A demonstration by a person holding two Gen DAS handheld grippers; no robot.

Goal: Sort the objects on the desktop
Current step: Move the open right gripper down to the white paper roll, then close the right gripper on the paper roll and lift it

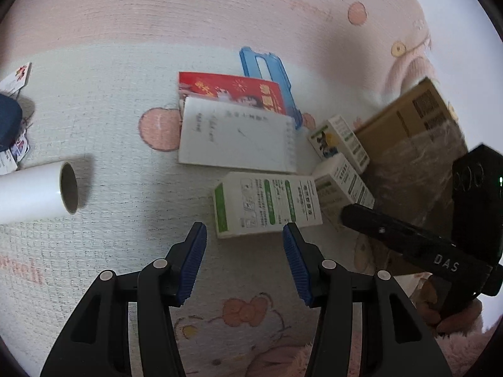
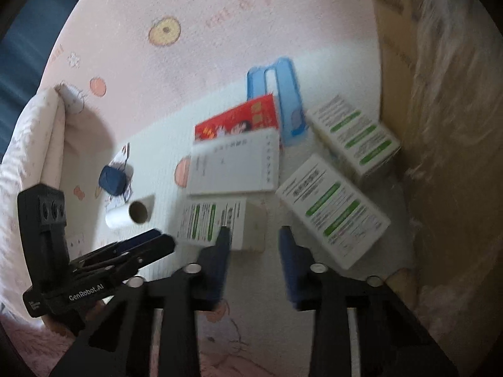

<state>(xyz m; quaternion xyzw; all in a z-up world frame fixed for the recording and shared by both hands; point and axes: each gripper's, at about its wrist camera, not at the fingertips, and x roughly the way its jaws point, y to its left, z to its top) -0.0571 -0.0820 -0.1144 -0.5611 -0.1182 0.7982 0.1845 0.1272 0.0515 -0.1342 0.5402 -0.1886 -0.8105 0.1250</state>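
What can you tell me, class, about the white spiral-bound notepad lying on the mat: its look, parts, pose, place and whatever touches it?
The white spiral-bound notepad is a rectangular paper pad with a wire spiral along one short edge and faint handwriting on its open top sheet. It lies flat on the pale patterned mat, overlapping the red printed booklet behind it. The white carton with green labels lies just in front of it, close or touching. Neither tool touches it.
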